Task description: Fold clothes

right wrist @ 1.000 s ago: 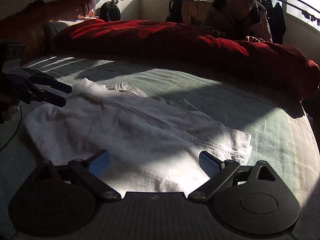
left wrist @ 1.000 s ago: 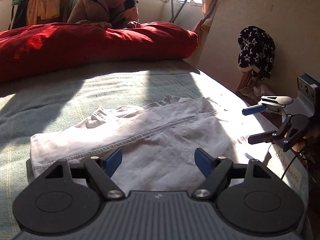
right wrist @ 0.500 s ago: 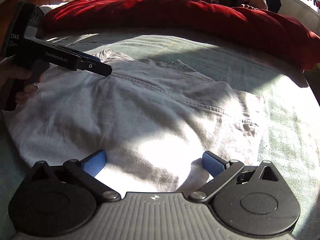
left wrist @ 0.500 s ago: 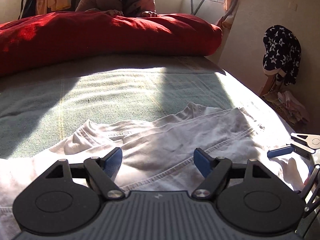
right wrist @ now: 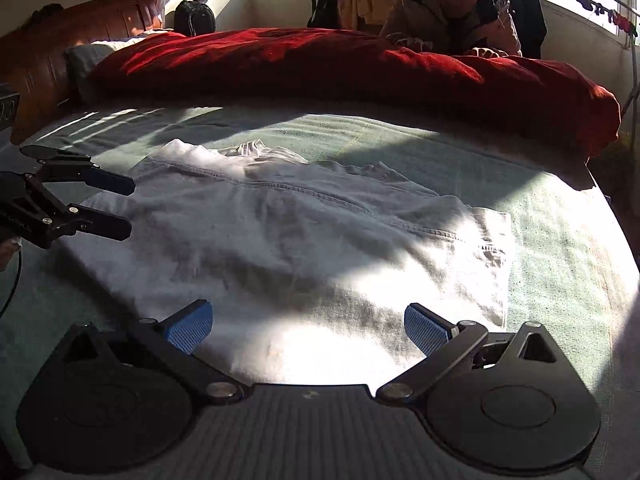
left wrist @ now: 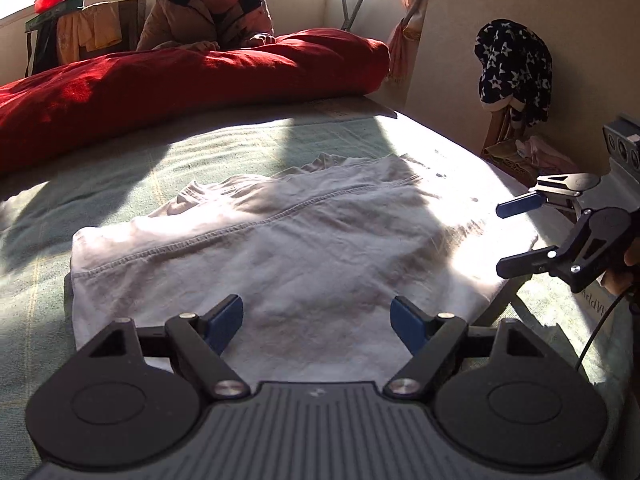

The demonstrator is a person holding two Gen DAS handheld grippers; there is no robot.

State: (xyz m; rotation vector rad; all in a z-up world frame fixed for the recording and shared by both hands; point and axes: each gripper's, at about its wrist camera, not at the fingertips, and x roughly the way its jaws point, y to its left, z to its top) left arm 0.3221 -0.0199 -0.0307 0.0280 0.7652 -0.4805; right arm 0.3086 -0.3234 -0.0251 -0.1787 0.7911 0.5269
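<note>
A white folded garment (left wrist: 280, 248) lies flat on the green bed cover; it also shows in the right wrist view (right wrist: 300, 240). My left gripper (left wrist: 316, 322) is open and empty, just above the garment's near edge. My right gripper (right wrist: 308, 324) is open and empty over the garment's near edge on its side. The right gripper shows at the right edge of the left wrist view (left wrist: 516, 238), open, beside the garment. The left gripper shows at the left edge of the right wrist view (right wrist: 120, 206), open, at the garment's left side.
A red quilt (left wrist: 180, 84) lies across the far side of the bed, with a child (left wrist: 212, 12) leaning on it. A star-patterned garment (left wrist: 514, 72) hangs on a chair by the wall at right. The green bed cover (right wrist: 560, 240) extends right of the garment.
Both grippers have pulled back and risen from low over the garment, returning to about where they were a second ago. Both stay open and the garment lies still.
</note>
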